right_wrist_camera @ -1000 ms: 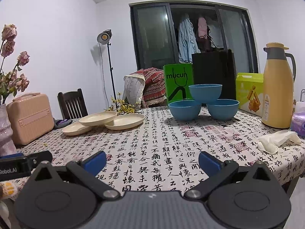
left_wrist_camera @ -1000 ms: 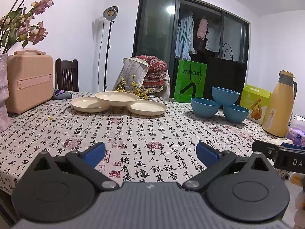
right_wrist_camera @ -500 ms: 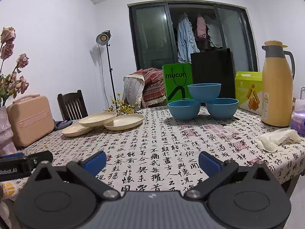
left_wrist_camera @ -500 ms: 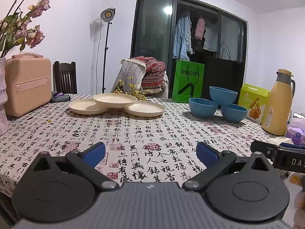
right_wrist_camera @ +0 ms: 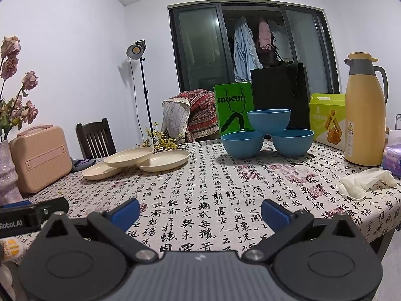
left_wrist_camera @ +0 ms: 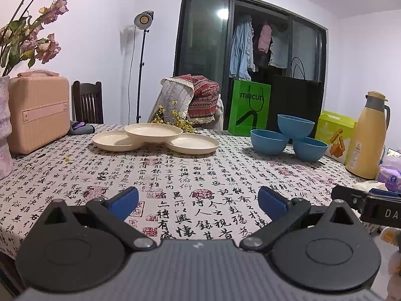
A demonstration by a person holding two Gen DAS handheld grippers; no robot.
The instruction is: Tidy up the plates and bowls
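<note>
Three cream plates lie at the far left of the table, two flat ones (left_wrist_camera: 114,141) (left_wrist_camera: 193,144) with a third plate (left_wrist_camera: 153,130) resting across them; the same trio of plates (right_wrist_camera: 129,157) shows in the right wrist view. Three blue bowls stand at the far right, one bowl (left_wrist_camera: 295,125) perched on two others (left_wrist_camera: 269,141) (left_wrist_camera: 310,148); the top bowl (right_wrist_camera: 269,121) is level. My left gripper (left_wrist_camera: 198,198) is open over the near table edge, nothing between its fingers. My right gripper (right_wrist_camera: 199,212) is open too, well short of the bowls.
A yellow thermos (right_wrist_camera: 364,115) and a white glove (right_wrist_camera: 366,181) sit at the right. A pink case (left_wrist_camera: 37,113) and a vase of dried roses (left_wrist_camera: 5,125) stand at the left. Green bag (left_wrist_camera: 249,107), black bag and a chair (left_wrist_camera: 87,101) lie behind the table.
Both grippers have drifted slightly over the near table edge and stay open. Plates and bowls have not moved.
</note>
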